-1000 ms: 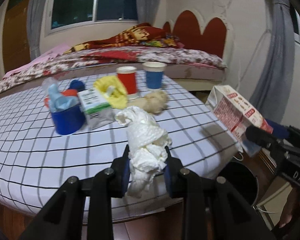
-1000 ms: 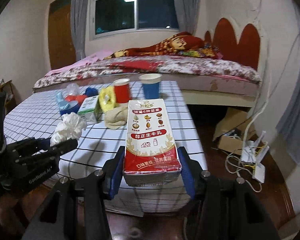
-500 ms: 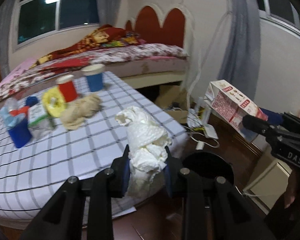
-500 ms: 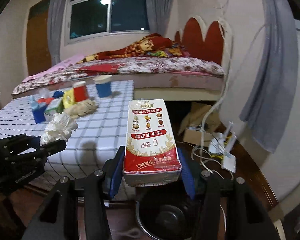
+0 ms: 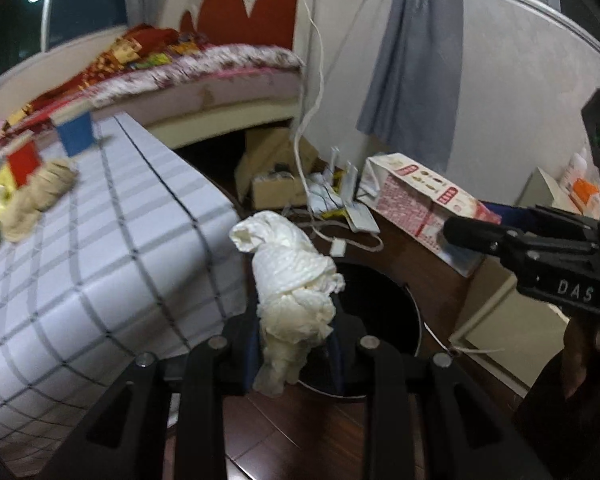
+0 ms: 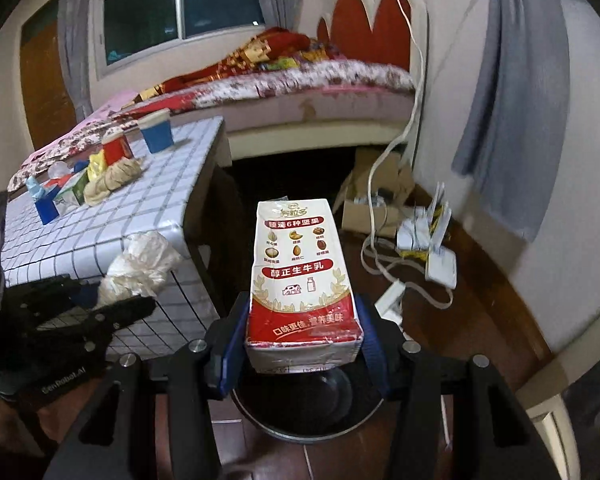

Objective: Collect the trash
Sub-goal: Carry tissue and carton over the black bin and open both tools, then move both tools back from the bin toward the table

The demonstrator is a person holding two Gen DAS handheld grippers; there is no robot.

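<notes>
Gripping tissue: my left gripper (image 5: pixel 294 344) pinched the soft, light tissue wad (image 5: pixel 290 276) mid-body.
Carton: my right gripper (image 6: pixel 302 346) clamped the stiff milk carton (image 6: pixel 302 280) at its base.

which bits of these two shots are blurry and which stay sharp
Left wrist view: the checked table, cups and bed smear with motion blur, while the wad of tissue in the left claw stays crisp. Right wrist view: the milk carton in the right claw is sharp, its print readable; the bed and the floor's right edge are streaked. Both bend at the edges.

Crumpled paper tissue (image 5: pixel 294 288), glossy carton (image 6: pixel 303 280)
</notes>
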